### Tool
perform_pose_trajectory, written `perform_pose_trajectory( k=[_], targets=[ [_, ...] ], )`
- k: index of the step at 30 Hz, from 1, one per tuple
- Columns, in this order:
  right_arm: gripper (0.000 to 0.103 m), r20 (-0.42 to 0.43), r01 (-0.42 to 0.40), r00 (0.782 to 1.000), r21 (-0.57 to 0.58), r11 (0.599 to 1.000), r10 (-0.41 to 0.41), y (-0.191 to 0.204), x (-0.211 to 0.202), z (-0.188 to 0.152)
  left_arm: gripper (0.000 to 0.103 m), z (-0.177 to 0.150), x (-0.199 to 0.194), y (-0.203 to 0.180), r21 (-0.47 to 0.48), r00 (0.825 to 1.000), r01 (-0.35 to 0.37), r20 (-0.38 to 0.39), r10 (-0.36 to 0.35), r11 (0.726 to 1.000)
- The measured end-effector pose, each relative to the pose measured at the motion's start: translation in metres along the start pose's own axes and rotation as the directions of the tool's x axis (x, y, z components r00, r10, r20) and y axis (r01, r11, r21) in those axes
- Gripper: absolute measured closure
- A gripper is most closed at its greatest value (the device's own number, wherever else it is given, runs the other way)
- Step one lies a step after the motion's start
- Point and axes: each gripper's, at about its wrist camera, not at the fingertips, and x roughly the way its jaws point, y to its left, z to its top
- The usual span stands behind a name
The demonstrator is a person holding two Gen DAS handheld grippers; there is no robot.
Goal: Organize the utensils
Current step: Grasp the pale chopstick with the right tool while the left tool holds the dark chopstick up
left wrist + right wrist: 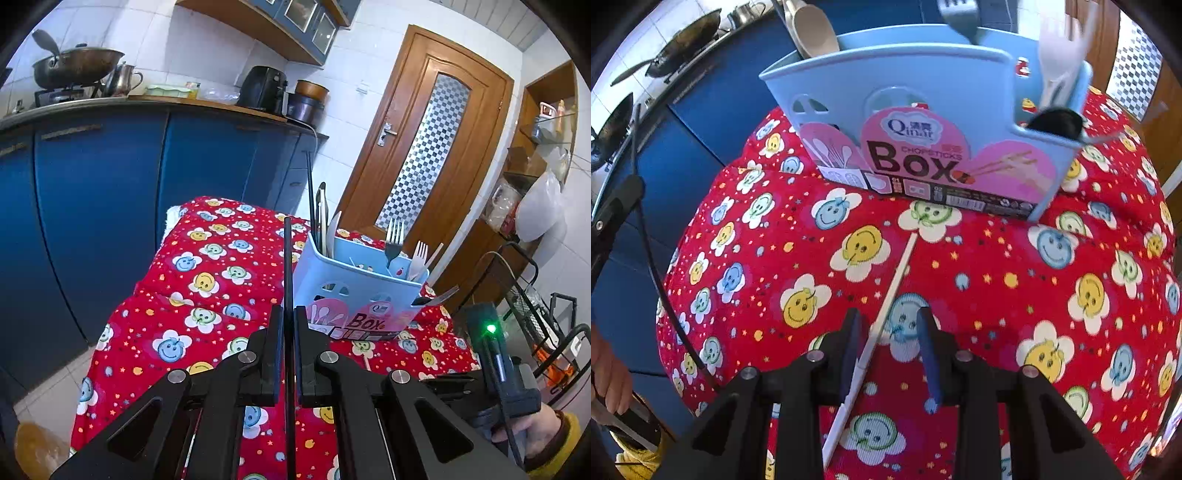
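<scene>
My left gripper (pixel 289 314) is shut on a thin black chopstick (pixel 287 258) that points up and away over the red smiley-flower cloth (pixel 207 295). Just right of it stands the light blue chopsticks box (pixel 354 284), holding forks, chopsticks and a spoon. In the right wrist view the box (pixel 923 96) stands ahead, and a white chopstick (pixel 894 284) lies slantwise on the cloth (pixel 997 277). My right gripper (pixel 889 321) is open above it. The chopstick runs between the fingers, close to the left finger (pixel 854 332), and neither pad presses it.
Blue kitchen cabinets (pixel 103 184) carry a counter with a wok (pixel 77 66) and an air fryer (pixel 264 88). A wooden door (pixel 424 147) is behind the box, with a wire rack (pixel 532 306) at the right. A hand (pixel 535 424) holds the right gripper's handle.
</scene>
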Motion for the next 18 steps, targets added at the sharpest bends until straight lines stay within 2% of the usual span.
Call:
perform_pose_trajectory(
  k=[7, 9, 10, 15, 18],
  targets=[
    [0.067, -0.083, 0.011, 0.996, -0.059, 0.998, -0.016, 0.011, 0.013, 0.023, 0.098, 0.002, -0.001, -0.006, -0.005, 1.0, 0.005, 0.014, -0.005, 1.0],
    [0.086, -0.087, 0.028, 0.996, -0.075, 0.997, -0.035, 0.012, 0.014, 0.025, 0.098, 0.004, -0.002, -0.009, 0.001, 1.0, 0.009, 0.02, -0.009, 1.0],
    [0.09, -0.086, 0.039, 0.995, -0.076, 0.996, -0.046, 0.011, 0.015, 0.026, 0.098, 0.005, -0.002, -0.011, 0.004, 1.0, 0.011, 0.022, -0.011, 1.0],
    [0.097, -0.063, 0.008, 0.998, -0.044, 0.999, -0.011, 0.0, 0.01, 0.021, 0.098, 0.01, -0.002, -0.02, 0.021, 1.0, 0.013, 0.026, -0.014, 1.0],
    [0.097, -0.026, -0.029, 0.999, -0.011, 1.0, 0.029, -0.005, 0.001, 0.014, 0.098, 0.012, -0.003, -0.024, 0.034, 1.0, 0.011, 0.028, -0.012, 0.999]
  ],
)
